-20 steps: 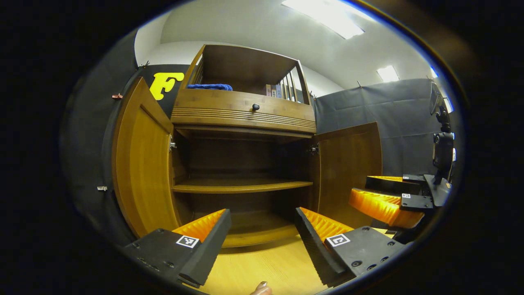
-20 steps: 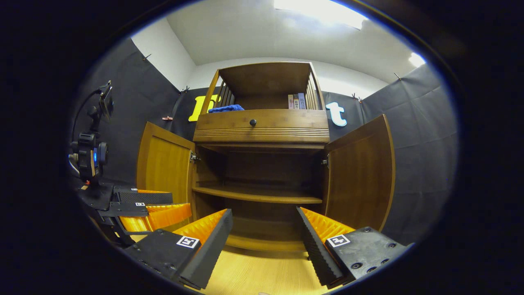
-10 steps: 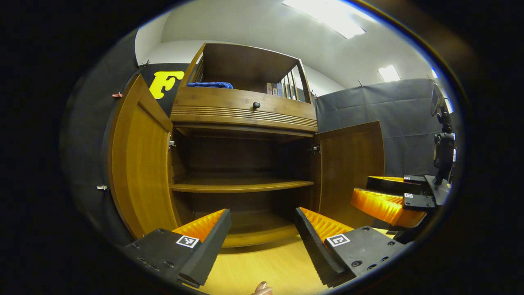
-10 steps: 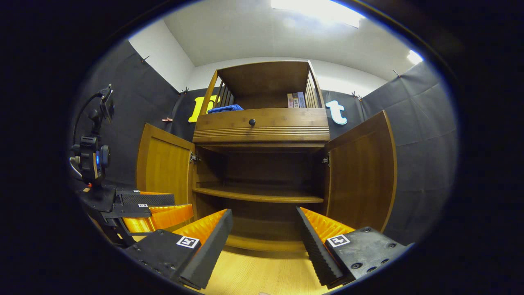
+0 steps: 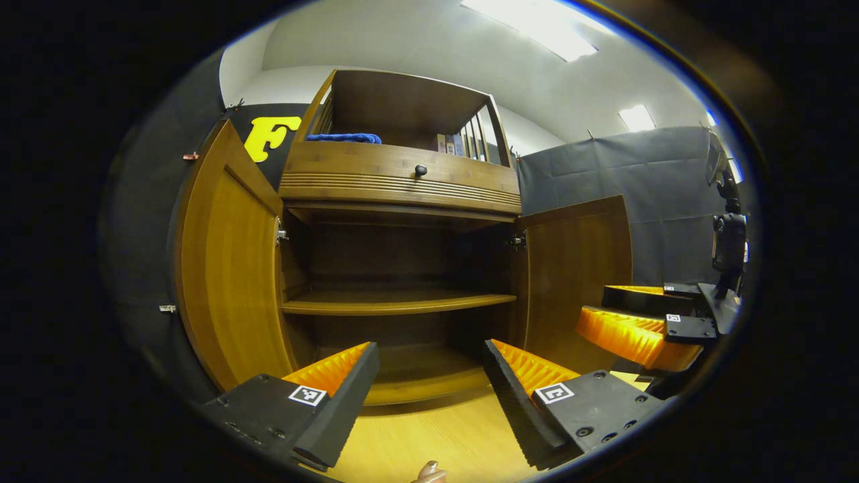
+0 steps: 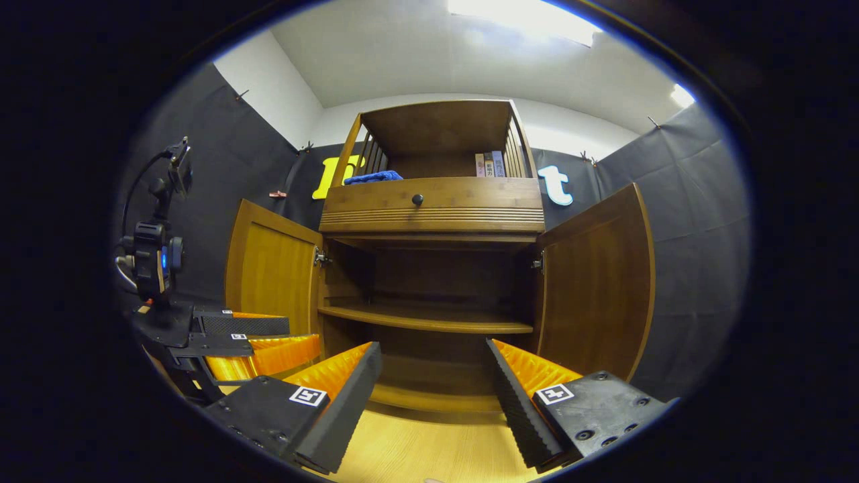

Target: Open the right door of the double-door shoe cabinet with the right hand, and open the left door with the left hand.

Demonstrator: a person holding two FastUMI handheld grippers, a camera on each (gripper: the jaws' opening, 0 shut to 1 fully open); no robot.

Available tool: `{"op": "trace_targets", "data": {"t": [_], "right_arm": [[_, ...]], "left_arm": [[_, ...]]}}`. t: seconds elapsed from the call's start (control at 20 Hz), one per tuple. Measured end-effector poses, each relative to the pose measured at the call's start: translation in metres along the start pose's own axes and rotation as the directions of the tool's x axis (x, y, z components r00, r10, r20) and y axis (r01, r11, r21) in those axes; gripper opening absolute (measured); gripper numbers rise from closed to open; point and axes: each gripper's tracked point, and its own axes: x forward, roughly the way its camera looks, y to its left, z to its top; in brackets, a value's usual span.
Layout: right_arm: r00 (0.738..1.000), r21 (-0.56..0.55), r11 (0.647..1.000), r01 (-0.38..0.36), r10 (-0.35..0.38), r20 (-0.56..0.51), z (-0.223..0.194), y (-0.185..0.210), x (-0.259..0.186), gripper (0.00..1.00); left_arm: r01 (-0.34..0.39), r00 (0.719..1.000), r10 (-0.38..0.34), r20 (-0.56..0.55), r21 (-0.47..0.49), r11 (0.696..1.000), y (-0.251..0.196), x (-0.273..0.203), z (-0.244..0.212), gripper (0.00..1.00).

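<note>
Two doors (image 6: 275, 272) (image 6: 597, 282) swung wide, one inner shelf (image 6: 429, 320), two tools (image 5: 429, 386) (image 6: 433, 382) gaping

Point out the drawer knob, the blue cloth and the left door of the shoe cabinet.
drawer knob (image 6: 417, 199), right gripper view, on the round knob's face.
blue cloth (image 6: 373, 177), right gripper view, on the middle of its folded top.
left door (image 5: 225, 282), left gripper view, on the inner panel of the opened door.

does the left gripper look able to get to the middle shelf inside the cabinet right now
Probably yes. Both wooden doors, the left door and the right door, are swung wide, and the left gripper, fingers spread, points straight at the bare wooden middle shelf with nothing between.
</note>
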Motion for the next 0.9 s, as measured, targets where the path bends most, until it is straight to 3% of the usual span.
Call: {"op": "trace_targets", "data": {"t": [0.9], "right_arm": [[1.0,-0.008,1.0,0.002,-0.002,-0.009,-0.0016,0.0016,0.0025,0.97]], "left_arm": [[0.006,1.0,-0.006,0.009,0.002,1.0,0.0014,-0.0007,0.0021,0.97]]}}
